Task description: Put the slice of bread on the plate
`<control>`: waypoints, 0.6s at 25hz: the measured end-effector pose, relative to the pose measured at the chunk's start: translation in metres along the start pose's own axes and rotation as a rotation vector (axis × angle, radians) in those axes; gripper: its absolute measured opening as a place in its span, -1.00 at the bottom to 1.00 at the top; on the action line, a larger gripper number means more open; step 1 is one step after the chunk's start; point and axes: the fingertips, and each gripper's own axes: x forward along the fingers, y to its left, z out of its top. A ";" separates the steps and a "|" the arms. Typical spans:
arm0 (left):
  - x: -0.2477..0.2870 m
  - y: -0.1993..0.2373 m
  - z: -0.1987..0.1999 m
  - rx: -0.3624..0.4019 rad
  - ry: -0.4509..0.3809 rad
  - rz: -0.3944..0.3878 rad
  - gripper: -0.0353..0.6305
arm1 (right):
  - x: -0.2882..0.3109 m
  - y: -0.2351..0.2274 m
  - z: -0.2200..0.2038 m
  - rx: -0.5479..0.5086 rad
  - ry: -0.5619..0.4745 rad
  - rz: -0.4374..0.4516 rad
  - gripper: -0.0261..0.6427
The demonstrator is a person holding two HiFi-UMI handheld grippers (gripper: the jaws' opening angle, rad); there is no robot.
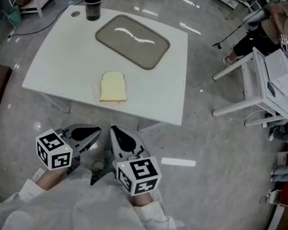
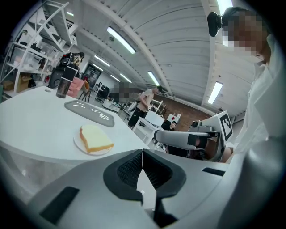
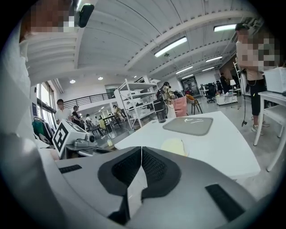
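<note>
- Setting: open workshop with a grey polished floor. Shelving stands at the far left, and other people are at a second table to the right. A white square worktop (image 1: 60, 60) is ahead.
- On the worktop: a grey tray (image 1: 132, 40) in the far half, and a dark bottle (image 1: 91, 0) at the far left corner.
- The slice of bread (image 1: 113, 87) lies flat in the near half, just short of the tray. In the left gripper view it rests on a small white plate (image 2: 77, 142), whose rim shows around the crust.
- Left tool (image 2: 142, 156): jaws clenched together, nothing between the pads.
- Right tool (image 3: 141, 154): the same, pads meeting along one seam, empty.
- Position: both tools are held side by side close to the person's body, over the floor and short of the near worktop edge. The bread is ahead of them and well apart. It sits slightly left of the left tool's line and slightly right of the right tool's line.
- Judgement: the placement looks complete, as the bread lies within the plate rim.
- If a correction is needed: open one tool first, approach low from the near side, and pinch the crust lightly so the soft crumb is not crushed and the plate does not slide.
</note>
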 end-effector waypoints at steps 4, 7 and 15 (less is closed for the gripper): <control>0.030 0.027 0.028 -0.009 0.001 0.015 -0.86 | 0.033 -0.029 0.017 -0.013 0.041 0.051 -0.88; 0.049 0.051 0.049 -0.031 -0.008 0.040 -0.87 | 0.057 -0.049 0.034 -0.016 0.058 0.086 -0.88; 0.081 0.101 0.074 -0.096 -0.031 0.109 -0.87 | 0.099 -0.098 0.050 0.004 0.097 0.137 -0.88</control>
